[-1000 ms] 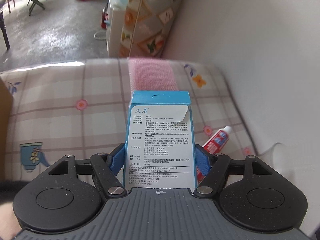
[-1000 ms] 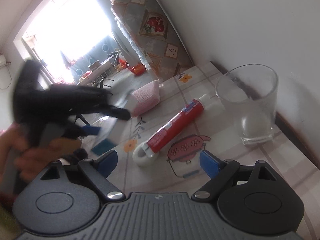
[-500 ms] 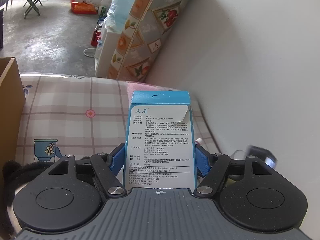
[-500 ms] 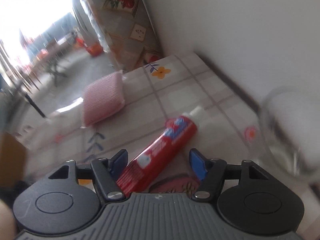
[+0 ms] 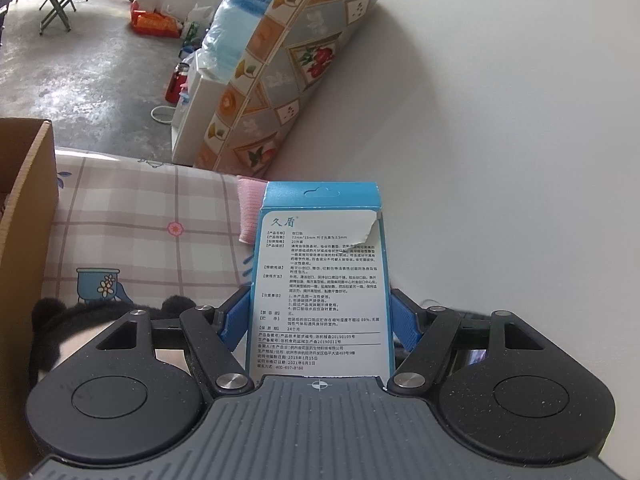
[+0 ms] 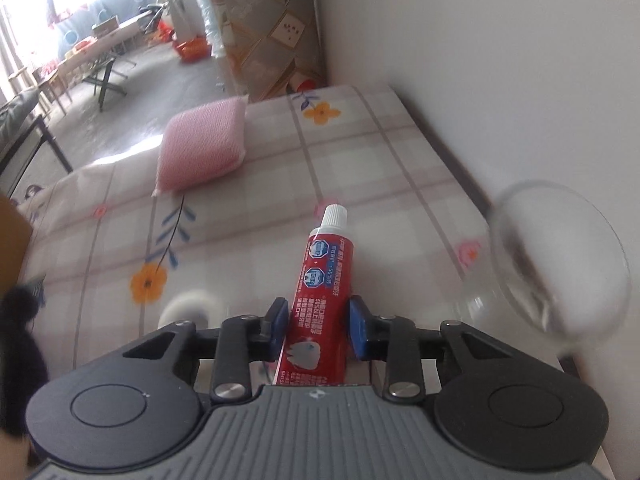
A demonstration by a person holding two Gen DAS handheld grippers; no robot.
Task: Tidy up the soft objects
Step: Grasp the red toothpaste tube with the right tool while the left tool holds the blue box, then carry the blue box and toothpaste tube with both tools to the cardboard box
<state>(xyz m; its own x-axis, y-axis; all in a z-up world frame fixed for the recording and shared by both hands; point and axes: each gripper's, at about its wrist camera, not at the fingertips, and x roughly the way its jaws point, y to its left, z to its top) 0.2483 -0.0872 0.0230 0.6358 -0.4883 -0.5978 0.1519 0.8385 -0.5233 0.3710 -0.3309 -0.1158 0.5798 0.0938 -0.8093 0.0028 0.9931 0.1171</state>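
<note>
Our right tongs [image 6: 318, 330], apart a second ago, have just been closing around the red toothpaste tube [image 6: 320, 300]; left tongs [image 5: 319, 318] stay clamped on the blue cardboard box [image 5: 320, 276].

The bench [image 6: 400, 168] wears a checked cloth printed with flowers and stands against a white wall. On it, a pink sponge [image 6: 202, 150] lies toward eleven o'clock near the far edge, a red toothpaste tube [image 6: 324, 276] lies at the middle with its white cap pointing to twelve, and a clear glass [image 6: 560, 264] stands at three, by the wall. A cardboard box [image 5: 30, 216] sits at nine.
</note>
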